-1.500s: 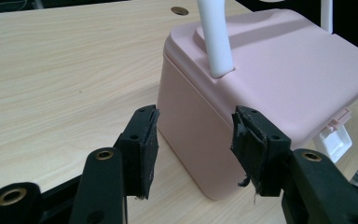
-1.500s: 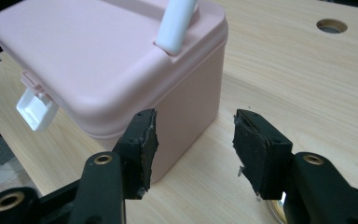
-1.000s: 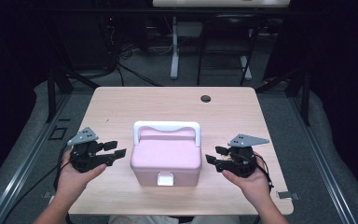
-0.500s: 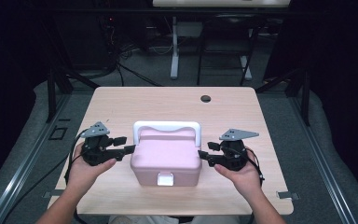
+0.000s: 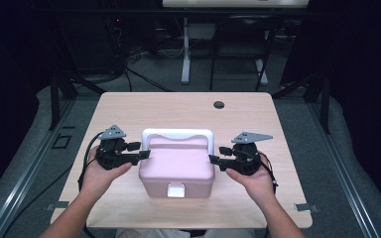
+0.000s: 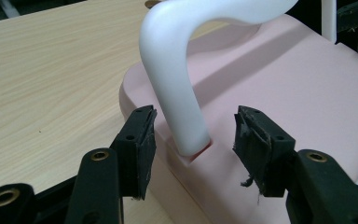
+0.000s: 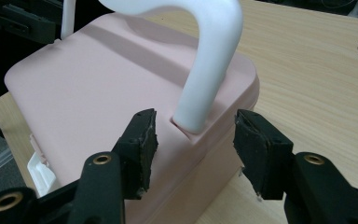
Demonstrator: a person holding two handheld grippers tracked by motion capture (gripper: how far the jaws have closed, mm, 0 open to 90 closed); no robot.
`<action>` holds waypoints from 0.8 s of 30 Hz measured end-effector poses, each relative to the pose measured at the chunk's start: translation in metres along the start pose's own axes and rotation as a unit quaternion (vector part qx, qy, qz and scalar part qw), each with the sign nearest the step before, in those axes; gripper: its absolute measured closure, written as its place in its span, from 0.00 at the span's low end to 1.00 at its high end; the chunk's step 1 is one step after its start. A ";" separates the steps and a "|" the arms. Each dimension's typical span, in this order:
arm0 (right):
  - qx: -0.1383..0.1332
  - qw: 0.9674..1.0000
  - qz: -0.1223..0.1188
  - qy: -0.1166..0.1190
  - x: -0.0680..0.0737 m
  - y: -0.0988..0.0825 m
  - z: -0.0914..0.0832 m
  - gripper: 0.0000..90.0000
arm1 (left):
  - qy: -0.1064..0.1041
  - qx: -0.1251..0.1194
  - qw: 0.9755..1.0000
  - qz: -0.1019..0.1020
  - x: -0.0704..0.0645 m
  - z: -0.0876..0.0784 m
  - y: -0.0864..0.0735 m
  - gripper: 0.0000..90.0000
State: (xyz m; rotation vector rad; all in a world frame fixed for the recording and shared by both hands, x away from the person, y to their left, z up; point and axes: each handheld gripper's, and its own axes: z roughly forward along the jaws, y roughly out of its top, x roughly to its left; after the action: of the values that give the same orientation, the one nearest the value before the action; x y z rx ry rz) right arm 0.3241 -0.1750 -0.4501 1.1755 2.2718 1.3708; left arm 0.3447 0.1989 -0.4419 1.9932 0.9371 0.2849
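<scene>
A pink box [image 5: 176,166] with a white handle [image 5: 177,133] upright and a white latch [image 5: 175,190] at its front stands mid-table. My left gripper [image 5: 139,151] is at the box's left end. In the left gripper view it [image 6: 193,135] is open, its pads either side of the handle's leg [image 6: 172,84] where it enters the lid [image 6: 284,84], not pressing on it. My right gripper [image 5: 219,154] is at the right end. In the right gripper view it [image 7: 193,135] is open around the other leg [image 7: 209,70] above the lid [image 7: 98,79].
The wooden table [image 5: 129,109] has a round cable hole [image 5: 219,105] at its far right. Bare tabletop lies behind and beside the box. Beyond the far edge are dark floor, cables and a white desk leg [image 5: 185,49].
Both grippers have moved inward from the table's sides to the ends of the box, so that each pair of jaws now flanks a leg of the handle. The box has not moved.
</scene>
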 end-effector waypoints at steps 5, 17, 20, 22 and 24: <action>-0.001 1.000 -0.001 0.006 0.001 0.002 0.004 0.53 | -0.007 0.001 1.000 -0.001 0.000 0.005 0.002 0.55; -0.005 1.000 -0.017 0.006 0.005 0.007 0.011 0.56 | 0.001 -0.002 1.000 0.006 -0.001 0.007 0.002 0.61; -0.006 1.000 -0.019 0.005 0.007 0.008 0.011 0.56 | 0.006 -0.005 1.000 0.010 -0.001 0.006 0.002 0.63; -0.010 1.000 -0.021 0.004 0.008 0.008 0.011 0.57 | 0.005 -0.007 1.000 0.011 -0.002 0.005 0.001 0.63; -0.010 1.000 -0.023 0.004 0.008 0.008 0.010 0.58 | 0.006 -0.007 1.000 0.013 -0.003 0.004 0.001 0.65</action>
State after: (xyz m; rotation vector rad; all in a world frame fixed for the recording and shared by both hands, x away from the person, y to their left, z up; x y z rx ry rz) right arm 0.3289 -0.1611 -0.4477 1.1064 2.2700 1.3812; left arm 0.3454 0.1941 -0.4429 1.9937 0.9158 0.3181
